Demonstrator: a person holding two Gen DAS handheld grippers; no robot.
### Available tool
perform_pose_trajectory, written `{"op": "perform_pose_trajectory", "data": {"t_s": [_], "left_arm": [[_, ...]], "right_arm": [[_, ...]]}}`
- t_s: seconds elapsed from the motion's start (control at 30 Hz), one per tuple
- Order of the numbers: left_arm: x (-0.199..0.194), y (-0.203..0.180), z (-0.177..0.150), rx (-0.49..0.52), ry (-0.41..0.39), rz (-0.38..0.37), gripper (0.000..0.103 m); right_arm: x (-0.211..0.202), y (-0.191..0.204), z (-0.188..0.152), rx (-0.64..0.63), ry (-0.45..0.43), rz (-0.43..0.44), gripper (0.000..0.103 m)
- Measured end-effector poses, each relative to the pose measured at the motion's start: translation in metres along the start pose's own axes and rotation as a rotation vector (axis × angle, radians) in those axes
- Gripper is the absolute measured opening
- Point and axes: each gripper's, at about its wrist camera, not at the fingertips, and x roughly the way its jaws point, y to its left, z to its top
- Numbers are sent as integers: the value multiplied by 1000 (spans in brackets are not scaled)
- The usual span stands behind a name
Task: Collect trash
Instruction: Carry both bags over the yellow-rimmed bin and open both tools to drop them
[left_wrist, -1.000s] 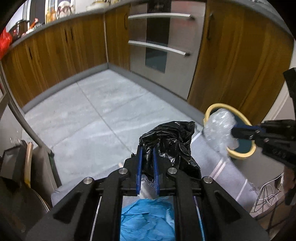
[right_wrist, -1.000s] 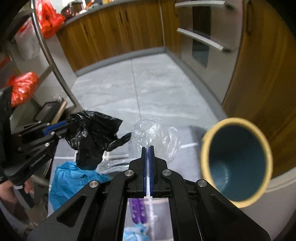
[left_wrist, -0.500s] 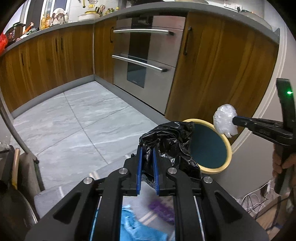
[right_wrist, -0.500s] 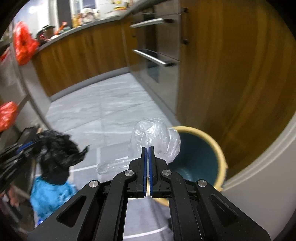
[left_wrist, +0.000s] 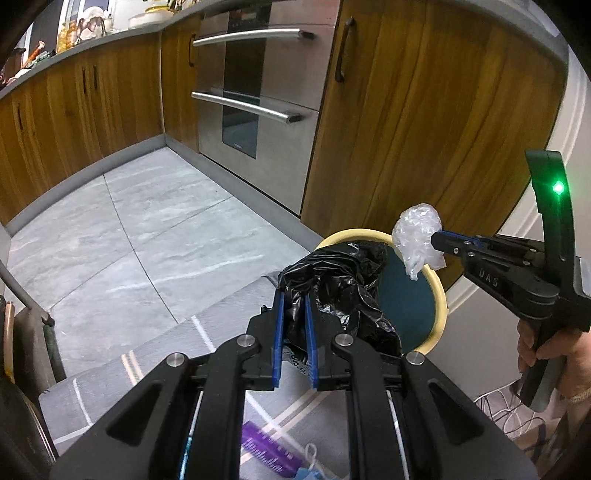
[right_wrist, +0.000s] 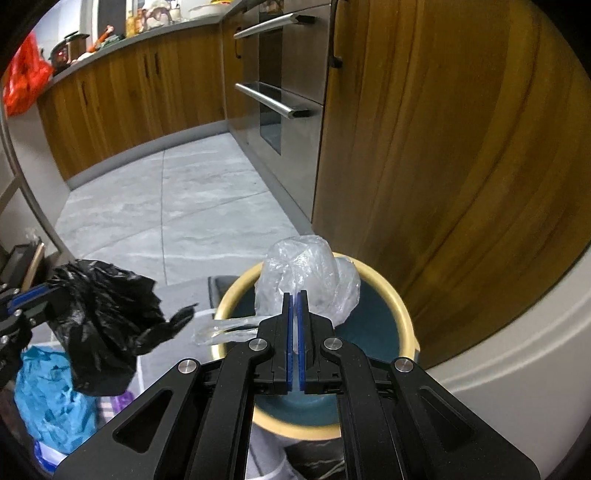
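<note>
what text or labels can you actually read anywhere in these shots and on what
"DAS": on the side of the right gripper.
Print on the white packet under the black bag: partly hidden, unreadable.
White lettering on the purple wrapper: too blurred to read.

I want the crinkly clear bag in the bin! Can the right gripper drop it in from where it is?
Probably yes. The right gripper holds the clear plastic bag over the open mouth of the yellow-rimmed bin, with nothing between them. The black bag hangs off to the side.

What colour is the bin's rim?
Pale yellow rim, teal inside; clearest in the right wrist view.
</note>
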Motion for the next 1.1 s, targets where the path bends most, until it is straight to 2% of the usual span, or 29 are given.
{"op": "perform_pose_trajectory", "data": {"t_s": [0.13,0.37,0.67,1.1], "left_arm": [[15,-7,-1,4,17,-2,10],[45,-27,-9,44,62,-28,10],[85,-53,-5,71,92,-45,10],[112,-56,-8,70,109,-46,13]], "right_arm": [[11,-9,0,-8,10,-11,3],[38,-33,4,55,56,12,3],[58,-46,3,87,96,23,3],[76,-53,-1,97,136,23,3]]}}
